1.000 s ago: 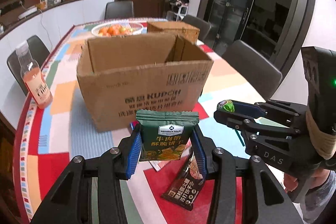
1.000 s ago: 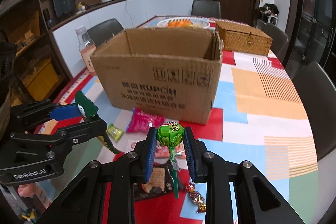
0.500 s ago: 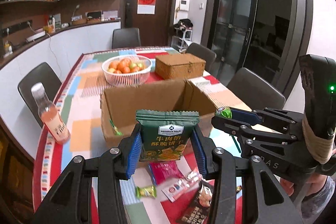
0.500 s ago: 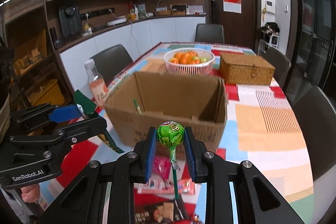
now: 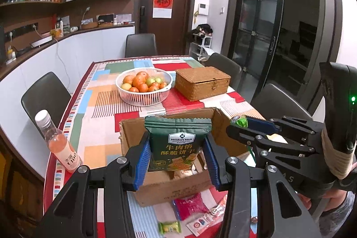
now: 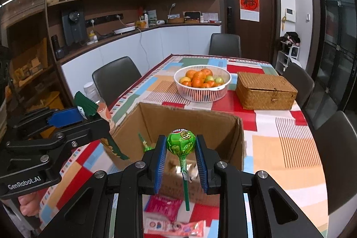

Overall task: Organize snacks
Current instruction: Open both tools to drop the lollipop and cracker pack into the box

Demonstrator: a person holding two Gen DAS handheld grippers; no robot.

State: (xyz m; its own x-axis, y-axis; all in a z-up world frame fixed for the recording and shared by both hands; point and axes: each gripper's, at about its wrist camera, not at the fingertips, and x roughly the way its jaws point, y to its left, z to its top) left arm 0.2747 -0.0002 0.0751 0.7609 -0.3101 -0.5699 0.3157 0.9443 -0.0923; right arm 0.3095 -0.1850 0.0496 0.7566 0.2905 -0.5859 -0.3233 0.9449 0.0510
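Left gripper [image 5: 177, 157] is held up, tilted downward, blue pads [image 5: 141, 163] clamped on the sides of an upright green biscuit packet [image 5: 177, 144]. Right gripper [image 6: 181, 156] sits alongside at about the same height, also angled down, pads closed on the head of a green lollipop [image 6: 181, 144] with the stick hanging below. A bit of the person's hand [image 6: 28, 204] shows under the left gripper's body in the right wrist view.

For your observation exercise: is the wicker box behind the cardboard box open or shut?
Shut: the wicker box's lid sits flat on its walls, clasp down.
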